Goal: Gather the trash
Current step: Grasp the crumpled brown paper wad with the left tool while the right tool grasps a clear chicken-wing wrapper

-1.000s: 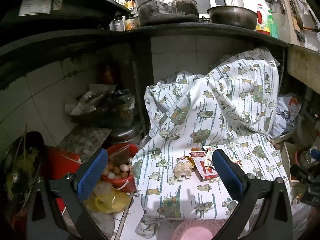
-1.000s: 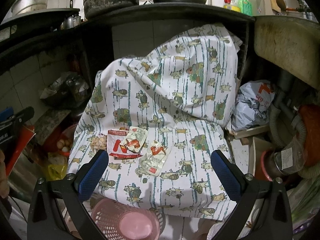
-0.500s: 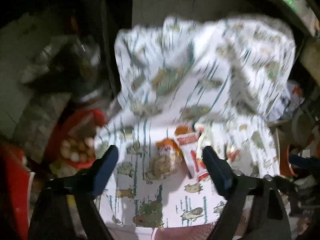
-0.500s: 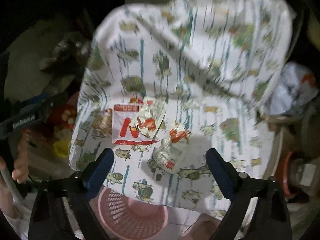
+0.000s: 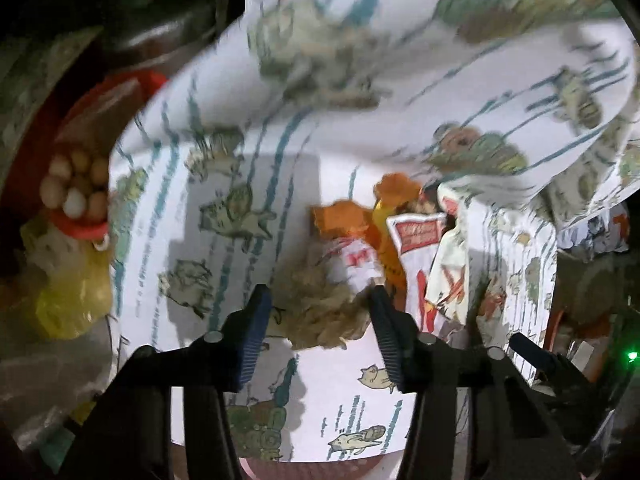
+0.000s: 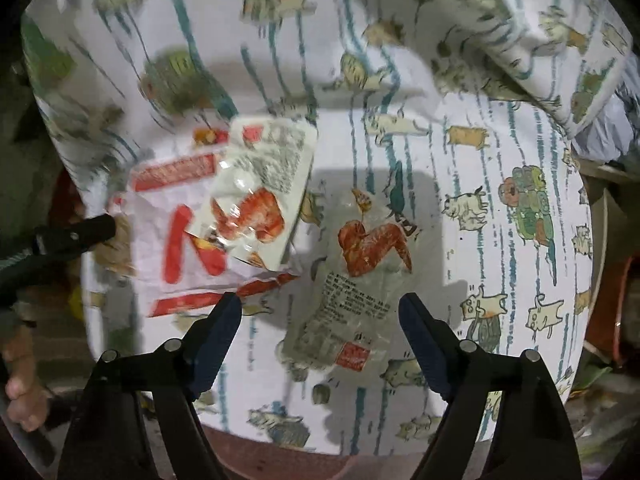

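Note:
Trash lies on a cloth printed with animals. My left gripper points down, jaws closing, with a tan crumpled wad between its blue pads; I see no firm squeeze. Just beyond it lie an orange wrapper and a red-and-white packet. My right gripper points straight down, wide and slowly closing, over a clear wrapper with a chicken wing print; its pads stand apart from it. Left of that lie a white food pouch on the red-and-white packet, and a finger of the left gripper shows at the edge.
A pink basket sits below the cloth's near edge. A red bowl of eggs and a yellow bag are off the cloth's left side. A hand shows at lower left. The cloth rises in folds behind.
Both grippers dropped toward the cloth and tipped downward, so the counter and pots left view. The left jaws narrowed a lot around the tan wad; the right jaws narrowed a little.

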{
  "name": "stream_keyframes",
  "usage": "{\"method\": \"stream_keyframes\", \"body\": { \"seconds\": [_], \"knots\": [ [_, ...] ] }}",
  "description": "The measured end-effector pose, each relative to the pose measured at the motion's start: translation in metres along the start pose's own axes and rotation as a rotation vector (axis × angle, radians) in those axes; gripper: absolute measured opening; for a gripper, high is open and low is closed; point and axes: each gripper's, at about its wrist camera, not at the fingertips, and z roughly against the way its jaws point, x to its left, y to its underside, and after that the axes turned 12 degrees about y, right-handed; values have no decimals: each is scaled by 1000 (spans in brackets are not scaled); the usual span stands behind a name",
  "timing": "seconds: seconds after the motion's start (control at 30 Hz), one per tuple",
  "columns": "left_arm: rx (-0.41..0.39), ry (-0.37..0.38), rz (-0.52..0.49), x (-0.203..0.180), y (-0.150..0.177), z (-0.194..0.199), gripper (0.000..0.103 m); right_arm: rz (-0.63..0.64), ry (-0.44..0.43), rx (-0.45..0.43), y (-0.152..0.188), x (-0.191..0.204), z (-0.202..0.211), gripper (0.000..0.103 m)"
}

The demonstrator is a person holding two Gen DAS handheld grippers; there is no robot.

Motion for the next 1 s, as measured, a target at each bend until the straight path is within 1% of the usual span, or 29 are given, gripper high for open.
{"method": "stream_keyframes", "body": {
  "seconds": [0.07, 0.1, 0.17, 0.2, 0.23, 0.3, 0.33, 0.37, 0.4, 0.43, 0.47, 0.5, 0.57, 0.6, 0.7, 0.73, 0.77, 0.87, 0.93, 0.97, 1.0],
  "knots": [
    [12, 18, 14, -1, 2, -3, 38, 15, 22, 12, 1, 7, -8, 81],
    [6, 15, 11, -2, 3, -2, 36, 17, 32, 20, 2, 9, -11, 79],
    [-6, -3, -15, -7, 3, 0, 33, 12, 47, 38, 3, 10, -18, 73],
    [-8, -7, -31, -10, 3, 1, 31, 5, 60, 35, 4, 9, -19, 68],
    [-10, -9, -44, -13, 4, 2, 31, 0, 58, 30, 4, 8, -19, 55],
    [-19, -11, -60, -17, 4, 3, 30, -9, 37, 24, 3, 4, -21, 45],
    [-24, -15, -68, -19, 5, 4, 30, -21, 21, 14, 3, 1, -19, 30],
    [-29, -20, -77, -21, 6, 5, 30, -31, 10, 11, 3, -3, -16, 22],
    [-36, -24, -83, -21, 5, 7, 30, -44, 0, -5, 3, -6, -14, 20],
    [-44, -30, -88, -22, 6, 9, 30, -60, -14, -30, 4, -11, -9, 15],
    [-52, -33, -91, -22, 7, 12, 30, -68, -15, -44, 2, -18, 0, 13],
    [-63, -39, -95, -22, 7, 16, 30, -78, -15, -64, 0, -23, 7, 9],
    [-85, -47, -103, -20, 10, 25, 30, -104, -20, -109, -1, -41, 18, 6],
    [-92, -48, -103, -20, 10, 29, 30, -116, -36, -121, -1, -47, 24, 5],
    [-124, -20, -95, -18, 19, 46, 30, -157, -109, -172, 9, -64, 44, 5],
    [-138, -15, -100, -19, 23, 53, 30, -166, -141, -188, 13, -71, 54, 5],
    [-155, -14, -110, -21, 27, 61, 30, -169, -156, -203, 17, -76, 63, 5],
    [-218, -6, -143, -32, 45, 92, 30, -143, -200, -281, 39, -86, 98, 5],
    [-258, -3, -174, -42, 57, 112, 30, -113, -209, -336, 53, -94, 131, 5],
    [-278, -7, -191, -47, 64, 123, 30, -103, -221, -353, 62, -85, 136, 5],
    [-295, -10, -204, -50, 69, 134, 30, -96, -244, -382, 69, -91, 153, 5]
  ]
}}
